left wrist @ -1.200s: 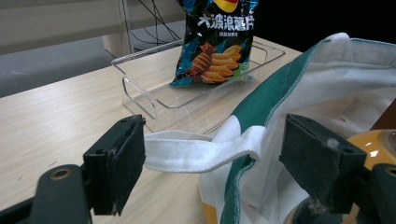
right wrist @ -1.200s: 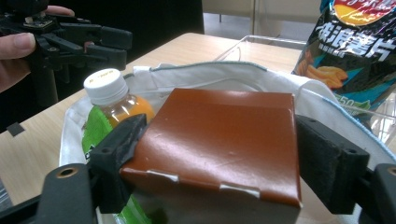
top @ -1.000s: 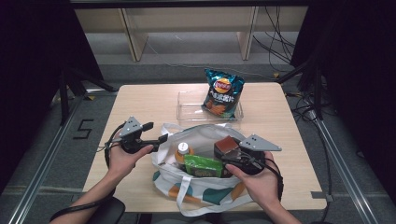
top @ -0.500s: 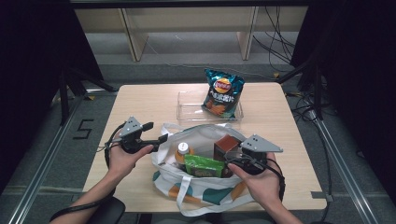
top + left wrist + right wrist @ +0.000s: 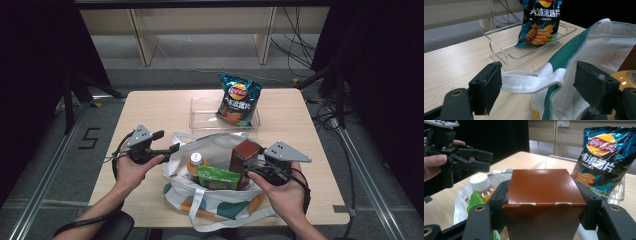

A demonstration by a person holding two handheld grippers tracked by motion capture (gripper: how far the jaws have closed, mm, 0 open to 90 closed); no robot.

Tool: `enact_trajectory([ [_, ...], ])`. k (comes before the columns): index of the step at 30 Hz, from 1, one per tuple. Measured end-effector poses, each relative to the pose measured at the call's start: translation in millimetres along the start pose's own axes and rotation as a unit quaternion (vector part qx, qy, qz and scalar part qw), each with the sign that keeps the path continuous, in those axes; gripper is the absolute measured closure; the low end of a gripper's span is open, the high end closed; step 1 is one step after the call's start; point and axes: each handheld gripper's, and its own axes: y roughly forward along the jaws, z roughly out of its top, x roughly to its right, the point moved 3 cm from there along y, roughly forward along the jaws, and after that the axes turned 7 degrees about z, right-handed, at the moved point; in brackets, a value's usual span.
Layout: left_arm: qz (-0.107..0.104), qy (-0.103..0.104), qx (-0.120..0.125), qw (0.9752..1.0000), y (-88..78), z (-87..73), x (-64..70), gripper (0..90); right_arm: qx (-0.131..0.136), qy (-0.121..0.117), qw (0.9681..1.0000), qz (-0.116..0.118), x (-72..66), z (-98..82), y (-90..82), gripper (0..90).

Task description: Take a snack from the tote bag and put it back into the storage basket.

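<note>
A white tote bag [image 5: 220, 200] with green trim stands open at the table's near edge. In it are a brown box [image 5: 245, 152], an orange-drink bottle with a white cap [image 5: 196, 162] and a green packet [image 5: 217, 177]. My right gripper [image 5: 247, 167] is shut on the brown box [image 5: 544, 187], one pad on each side. Its jaws have just been closing onto the box. My left gripper [image 5: 169, 141] stands open at the bag's left rim. The bag's white strap [image 5: 531, 80] runs between its jaws without being pressed.
A blue bag of chips [image 5: 239, 100] stands upright in a clear plastic tray [image 5: 200, 112] at the table's far middle. Bare wood lies left of the tray and on both sides of the tote. In the right gripper view the left gripper [image 5: 477, 160] is at the upper left.
The right gripper's jaws have drawn in onto the sides of the brown box. The left hand and its gripper have kept still at the bag's rim.
</note>
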Motion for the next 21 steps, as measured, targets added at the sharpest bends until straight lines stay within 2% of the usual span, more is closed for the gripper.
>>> enact_trajectory([
  [4, -0.004, -0.002, 0.003, 1.0, 1.0, -0.2, 0.3, 21.2, 0.001, -0.005, 1.0, 0.006, 1.5, 3.5, -1.4, 39.3],
  [6, -0.002, -0.001, 0.002, 1.0, 0.7, -0.1, 0.1, 21.2, 0.005, 0.002, 1.0, -0.001, 2.2, 7.7, -3.2, 39.4],
  [8, 0.0, 0.0, 0.001, 1.0, 0.5, 0.0, -0.1, 21.2, 0.009, 0.003, 1.0, 0.003, 2.6, 10.9, -3.5, 39.4],
  [14, -0.001, -0.001, 0.002, 1.0, 0.9, 0.1, 0.3, 21.2, 0.014, -0.001, 0.9998, -0.011, 5.1, 21.5, -8.8, 39.4],
  [17, -0.001, 0.0, 0.002, 1.0, 0.7, 0.3, 0.2, 21.2, 0.022, -0.004, 0.9997, -0.008, 6.8, 26.0, -8.8, 39.4],
  [19, -0.001, -0.001, 0.002, 1.0, 0.8, 0.2, 0.2, 21.2, 0.023, -0.011, 0.9995, -0.017, 8.5, 28.9, -10.4, 39.4],
  [20, -0.001, -0.001, 0.002, 1.0, 0.9, 0.2, 0.2, 21.2, 0.022, -0.001, 0.9997, -0.011, 7.8, 30.1, -10.8, 39.4],
  [21, -0.001, -0.001, 0.002, 1.0, 0.9, 0.2, 0.2, 21.2, 0.022, -0.001, 0.9997, -0.011, 7.8, 30.1, -10.8, 39.4],
])
